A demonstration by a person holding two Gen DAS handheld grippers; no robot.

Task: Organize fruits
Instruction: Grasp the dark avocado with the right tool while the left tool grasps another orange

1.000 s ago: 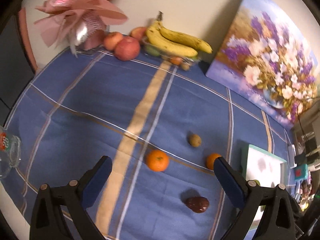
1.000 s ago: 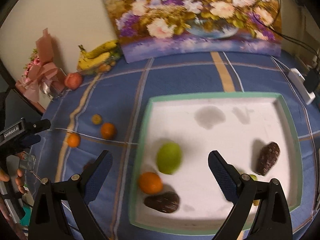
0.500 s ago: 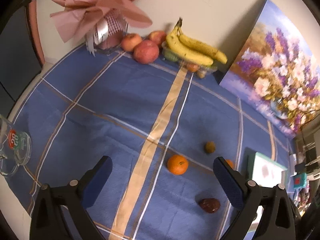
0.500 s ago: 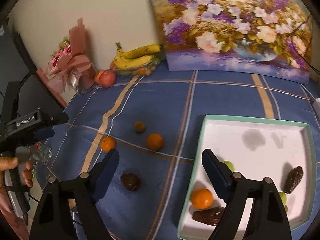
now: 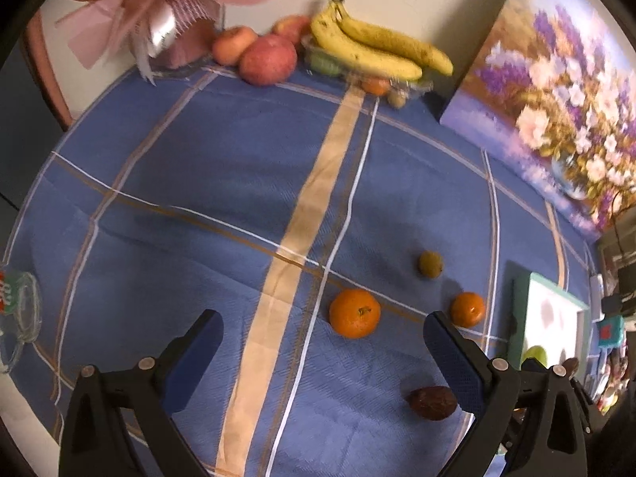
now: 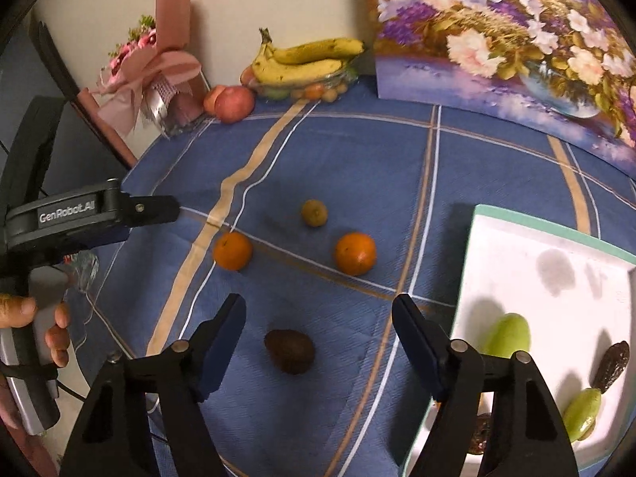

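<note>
On the blue cloth lie two oranges, a small brownish-green fruit and a dark brown fruit. My right gripper is open and empty, with the dark brown fruit between and just ahead of its fingers. My left gripper is open and empty above the cloth, with one orange just ahead; the dark fruit lies by its right finger. The white tray at right holds green fruits and dark fruits.
Bananas and apples sit at the back by the wall, beside a pink bouquet. A flower painting leans at the back right. A glass mug stands at the cloth's left edge.
My right gripper has swung left, off the tray and over the loose fruits on the cloth. My left gripper has shifted, and the oranges now sit nearer its fingers.
</note>
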